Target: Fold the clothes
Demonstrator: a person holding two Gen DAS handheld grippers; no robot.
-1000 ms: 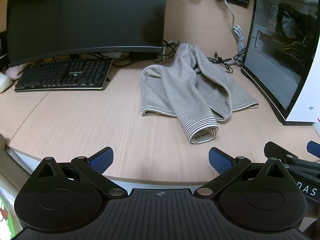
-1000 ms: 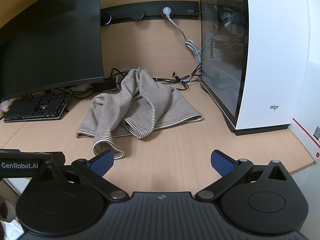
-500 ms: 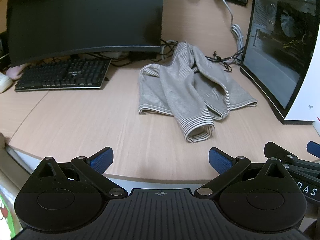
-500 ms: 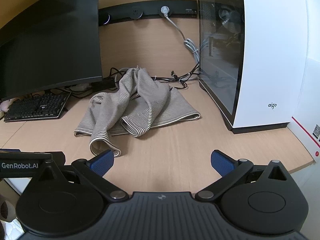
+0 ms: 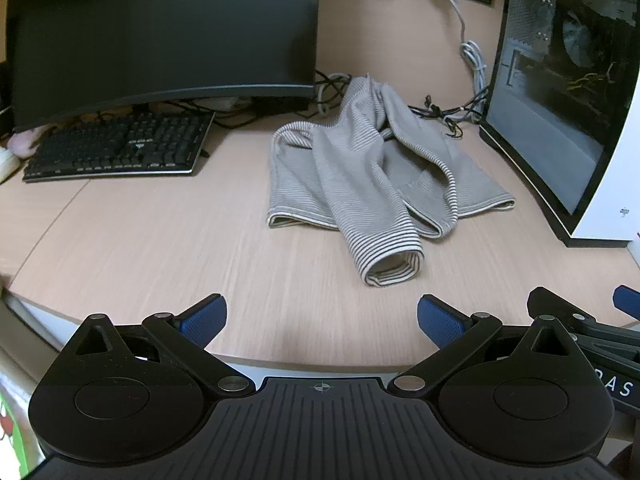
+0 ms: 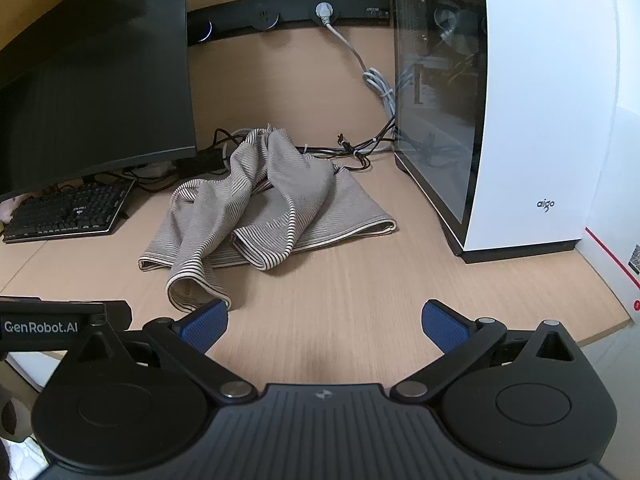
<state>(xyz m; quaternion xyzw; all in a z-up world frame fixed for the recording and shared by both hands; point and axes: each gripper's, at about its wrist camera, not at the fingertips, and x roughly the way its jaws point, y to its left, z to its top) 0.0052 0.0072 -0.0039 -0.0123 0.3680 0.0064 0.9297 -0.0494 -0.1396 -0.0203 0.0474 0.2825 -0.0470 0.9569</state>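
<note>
A beige striped garment (image 5: 372, 168) lies crumpled on the wooden desk (image 5: 160, 248), one sleeve cuff (image 5: 394, 270) pointing toward me. In the right wrist view the same garment (image 6: 264, 204) sits ahead and left, its cuff (image 6: 192, 292) just beyond the left fingertip (image 6: 206, 326). My left gripper (image 5: 320, 320) is open over the desk's front edge, short of the cuff, with nothing between its fingers. My right gripper (image 6: 324, 324) is open too, holding nothing. Part of the right gripper shows at the left wrist view's right edge (image 5: 580, 320).
A dark curved monitor (image 5: 160, 32) and a black keyboard (image 5: 116, 146) stand at the left back. A white PC case (image 6: 500, 112) with a glass side stands on the right. Cables (image 5: 452, 116) run behind the garment. A white box with a red edge (image 6: 616, 264) sits far right.
Both grippers have moved forward toward the garment, which now looks closer and lower in both views. The garment itself has not moved, and both grippers stay open.
</note>
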